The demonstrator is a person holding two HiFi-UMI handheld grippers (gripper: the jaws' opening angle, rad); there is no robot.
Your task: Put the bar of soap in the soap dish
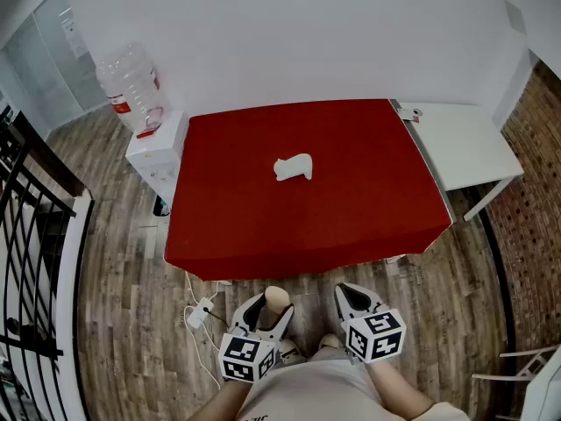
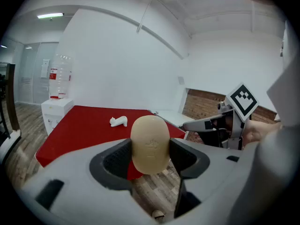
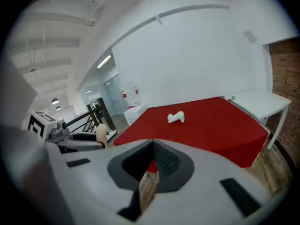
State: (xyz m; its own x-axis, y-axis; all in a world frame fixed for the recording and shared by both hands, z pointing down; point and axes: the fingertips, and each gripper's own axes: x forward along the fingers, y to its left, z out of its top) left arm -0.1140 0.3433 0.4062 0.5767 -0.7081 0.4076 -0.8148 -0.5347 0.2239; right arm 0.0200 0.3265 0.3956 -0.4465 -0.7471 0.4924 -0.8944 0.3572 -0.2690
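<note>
One bar of soap (image 2: 150, 142) sits upright btw. the fingers (image 2: 115, 161) of our left gripper (image 1: 266, 316). The fingers stand wide but press on both its sides, so the grip looks firm. We hold it low, short of the near edge of the red tabletop (image 1: 368, 209), over the wood floor (image 1: 123, 261). The white soap dish (image 1: 294, 167) lies well apart from it, near the tabletop's middle. To do this step well we'd reach fwd w/ a steady squeeze, since soap is prob. slick and may squirt out if we clamp harder. We'd come in over the dish from above, lower till the bar rests in it, and only then let go. Our right gripper (image 1: 358, 298) hangs beside the left, its fingers (image 3: 166, 163) brought together on nothing.
</note>
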